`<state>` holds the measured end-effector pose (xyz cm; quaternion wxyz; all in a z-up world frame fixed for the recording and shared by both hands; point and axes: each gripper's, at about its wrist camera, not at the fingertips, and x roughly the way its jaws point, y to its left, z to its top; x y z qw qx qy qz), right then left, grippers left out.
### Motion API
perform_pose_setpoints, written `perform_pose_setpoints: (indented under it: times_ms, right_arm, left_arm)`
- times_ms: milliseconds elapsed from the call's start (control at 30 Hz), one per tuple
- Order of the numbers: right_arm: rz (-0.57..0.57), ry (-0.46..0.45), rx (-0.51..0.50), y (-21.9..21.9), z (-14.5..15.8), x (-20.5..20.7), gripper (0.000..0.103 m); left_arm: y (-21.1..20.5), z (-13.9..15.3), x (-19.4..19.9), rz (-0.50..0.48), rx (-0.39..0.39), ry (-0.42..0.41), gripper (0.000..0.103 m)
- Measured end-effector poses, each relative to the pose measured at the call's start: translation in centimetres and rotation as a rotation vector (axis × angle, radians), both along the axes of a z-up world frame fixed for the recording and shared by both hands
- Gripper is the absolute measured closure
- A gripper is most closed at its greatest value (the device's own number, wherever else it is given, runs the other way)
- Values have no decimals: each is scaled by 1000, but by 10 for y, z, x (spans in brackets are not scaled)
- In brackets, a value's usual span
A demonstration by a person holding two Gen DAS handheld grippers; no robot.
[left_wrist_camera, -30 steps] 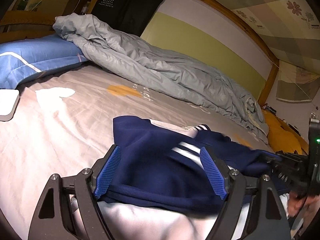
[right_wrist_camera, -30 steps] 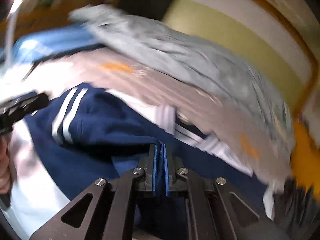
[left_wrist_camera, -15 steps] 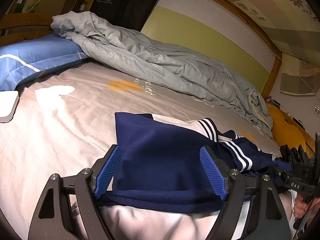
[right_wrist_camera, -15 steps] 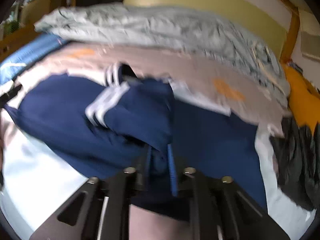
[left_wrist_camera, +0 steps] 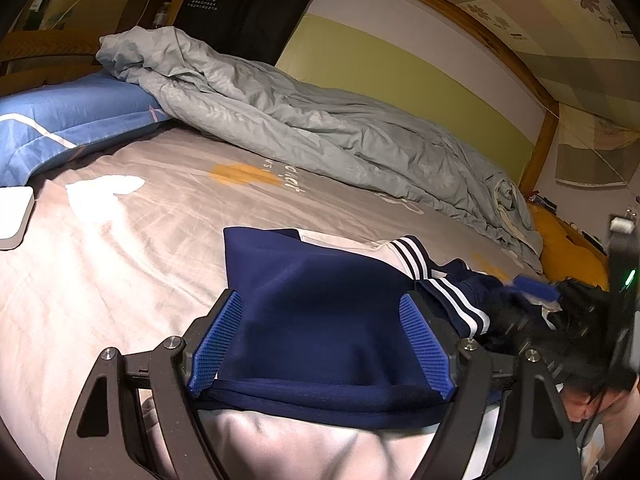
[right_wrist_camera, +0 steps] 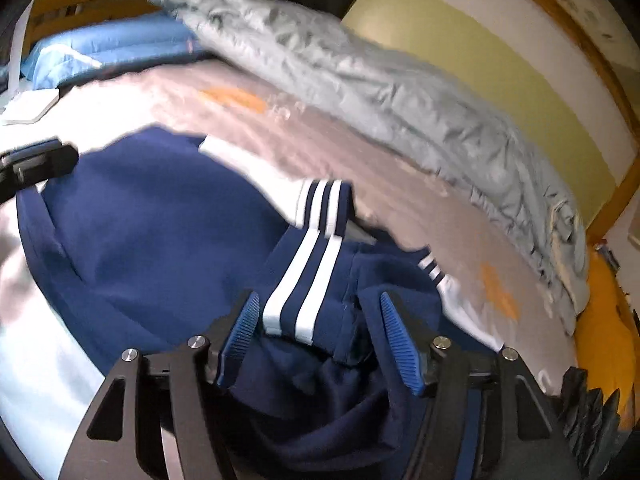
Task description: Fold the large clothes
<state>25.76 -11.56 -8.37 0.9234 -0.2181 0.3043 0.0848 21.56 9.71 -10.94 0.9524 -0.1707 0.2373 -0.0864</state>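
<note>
Navy garment (left_wrist_camera: 320,320) lies crosswise; right gripper (right_wrist_camera: 320,332) fingers just released; left gripper (left_wrist_camera: 320,344) spread.

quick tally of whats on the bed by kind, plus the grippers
clothes: 1, the navy and white jacket
bedding: 2, the grey duvet and the blue pillow
small white box: 1, white box at the bed's edge
grippers: 2, the left gripper and the right gripper, both open over the jacket, the right one's jaws just opened
total: 6
</note>
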Motion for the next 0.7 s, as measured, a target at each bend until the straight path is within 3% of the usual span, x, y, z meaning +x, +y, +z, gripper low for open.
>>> perform_pose_setpoints:
  times_ms: [133, 233, 300, 400, 500, 567, 600, 667, 700]
  right_arm:
    - [-43, -70, 228, -32, 28, -2, 38]
    - [-10, -118, 188, -26, 36, -6, 38]
    - [53, -24, 161, -12, 30, 3, 38]
    - [95, 244, 96, 9, -9, 32, 38]
    - [36, 310, 45, 9, -39, 51, 38]
    - [-6, 311, 56, 0, -43, 58, 39]
    - [-44, 299, 69, -8, -41, 61, 42]
    - [-80, 257, 132, -24, -32, 61, 90]
    - [-124, 208, 169, -37, -21, 57, 92]
  left_arm:
    - [0, 0, 0, -1, 2, 0, 23]
    - [0, 1, -1, -3, 5, -6, 23]
    - [-1, 1, -1, -4, 8, -6, 23]
    - [-1, 2, -1, -5, 7, -6, 23]
    - [-2, 2, -1, 4, 11, -4, 23]
    - [-1, 2, -2, 6, 11, -9, 23]
    - [-1, 2, -2, 6, 12, -11, 23]
    - [-1, 1, -2, 6, 15, -9, 23]
    - [-1, 1, -1, 6, 16, -7, 23]
